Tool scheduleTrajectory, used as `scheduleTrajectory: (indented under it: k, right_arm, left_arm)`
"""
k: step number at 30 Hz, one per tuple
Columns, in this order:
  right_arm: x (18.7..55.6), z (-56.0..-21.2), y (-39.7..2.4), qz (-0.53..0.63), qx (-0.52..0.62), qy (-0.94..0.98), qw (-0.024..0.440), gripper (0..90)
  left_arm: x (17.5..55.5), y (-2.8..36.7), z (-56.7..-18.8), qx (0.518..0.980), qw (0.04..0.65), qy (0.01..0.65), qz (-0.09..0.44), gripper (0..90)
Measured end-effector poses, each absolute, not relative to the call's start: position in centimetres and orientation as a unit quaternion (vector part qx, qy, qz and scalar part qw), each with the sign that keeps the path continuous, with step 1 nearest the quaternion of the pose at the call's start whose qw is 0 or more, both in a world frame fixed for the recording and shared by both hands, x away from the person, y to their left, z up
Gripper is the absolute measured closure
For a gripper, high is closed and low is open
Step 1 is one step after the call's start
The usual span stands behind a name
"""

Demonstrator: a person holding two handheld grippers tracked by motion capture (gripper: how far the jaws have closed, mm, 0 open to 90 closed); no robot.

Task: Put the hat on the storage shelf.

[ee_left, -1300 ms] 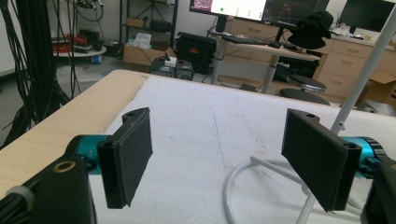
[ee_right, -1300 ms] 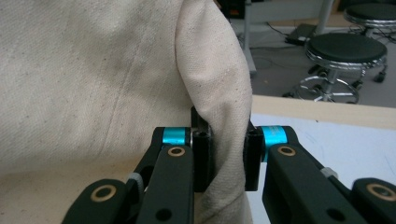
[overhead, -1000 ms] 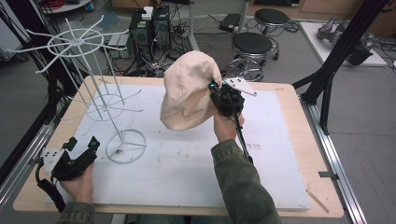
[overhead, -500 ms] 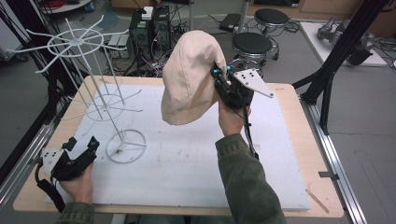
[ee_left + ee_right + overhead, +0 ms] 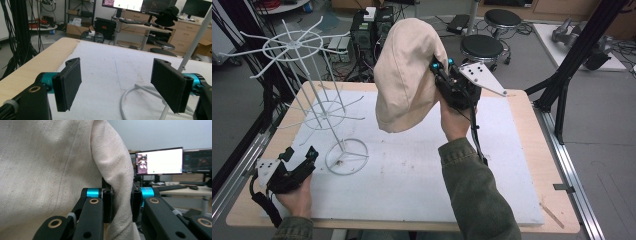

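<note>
— What's changed?

— My right gripper (image 5: 438, 70), clamped on the cream canvas cap (image 5: 404, 75) by its edge, has carried it higher, clear above the white mat (image 5: 412, 170).

— And next?

— Probably over to the white wire rack (image 5: 307, 85), far left. My left gripper (image 5: 302, 159) waits, jaws wide.

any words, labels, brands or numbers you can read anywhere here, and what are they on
No text can be read in these pictures.
Monitor behind the right gripper: a white window with a small picture at its left, any writing too small to read.
Monitor above the far desk: coloured blocks, too blurred to read.
Beige cap: plain fabric, no label visible.
Left gripper: no markings visible.
</note>
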State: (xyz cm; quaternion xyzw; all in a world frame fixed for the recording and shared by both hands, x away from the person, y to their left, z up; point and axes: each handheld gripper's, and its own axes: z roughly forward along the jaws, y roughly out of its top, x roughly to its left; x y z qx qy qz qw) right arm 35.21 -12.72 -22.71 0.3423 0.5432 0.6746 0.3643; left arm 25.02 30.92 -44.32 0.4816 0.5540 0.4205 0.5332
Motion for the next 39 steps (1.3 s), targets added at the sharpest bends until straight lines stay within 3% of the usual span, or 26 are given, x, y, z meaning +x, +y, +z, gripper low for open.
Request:
scheduleTrajectory:
  k: [22, 39]
  right_arm:
    - [33.9, -17.5, -9.2, 0.707, 0.282, 0.550, 0.343, 79.2]
    - [34.4, -16.1, -4.6, 0.702, 0.255, 0.575, 0.335, 79.1]
  left_arm:
    - [25.0, 31.0, -44.3, 0.480, 0.534, 0.553, 0.422, 24.7]
    - [25.0, 31.0, -44.2, 0.481, 0.536, 0.552, 0.420, 24.6]
